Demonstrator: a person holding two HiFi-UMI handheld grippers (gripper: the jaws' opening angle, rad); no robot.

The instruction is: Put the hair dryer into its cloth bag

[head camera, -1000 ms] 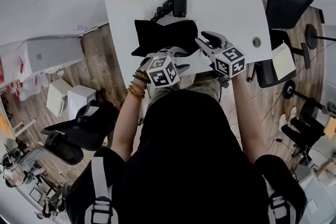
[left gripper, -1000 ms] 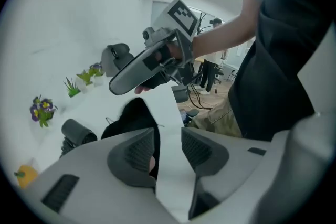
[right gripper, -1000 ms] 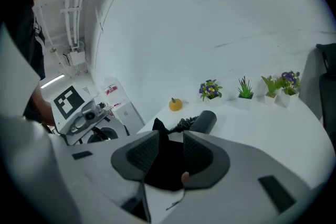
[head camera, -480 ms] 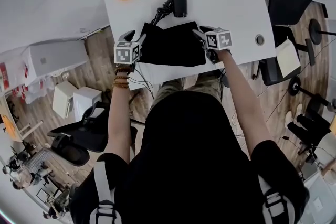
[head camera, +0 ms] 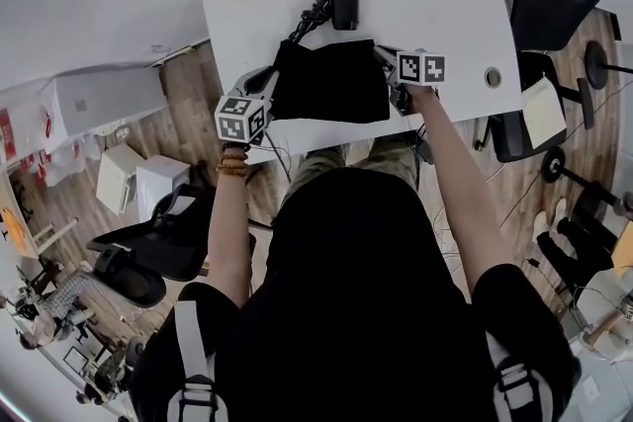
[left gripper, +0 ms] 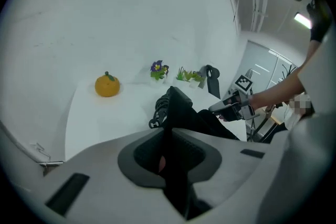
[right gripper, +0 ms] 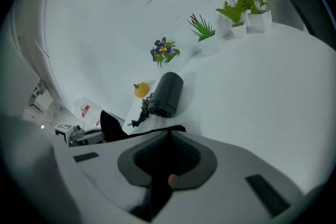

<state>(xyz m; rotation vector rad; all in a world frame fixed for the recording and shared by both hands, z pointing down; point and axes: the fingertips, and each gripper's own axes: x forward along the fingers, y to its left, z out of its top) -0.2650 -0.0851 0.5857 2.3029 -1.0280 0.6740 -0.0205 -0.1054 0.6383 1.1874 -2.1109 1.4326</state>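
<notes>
**Both tongs on the bag, dryer not in yet**

The left tongs (head camera: 267,87) and right tongs (head camera: 384,56) have just closed on opposite side edges of the black cloth bag (head camera: 331,79), pinching the fabric. Probably best to lift evenly and spread the mouth. The hair dryer (head camera: 342,7) lies just beyond on the counter (head camera: 450,5), its long axis near-to-far and its cord bunched on the left.

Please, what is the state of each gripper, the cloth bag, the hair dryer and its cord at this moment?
hair dryer: lying on the table, not in any bag.
cord: bunched beside the hair dryer.
cloth bag: spread on the table in front of the hair dryer.
left gripper: jaws have just been closing, shut on the cloth bag's edge.
right gripper: jaws have just been closing, shut on its opposite edge.
</notes>
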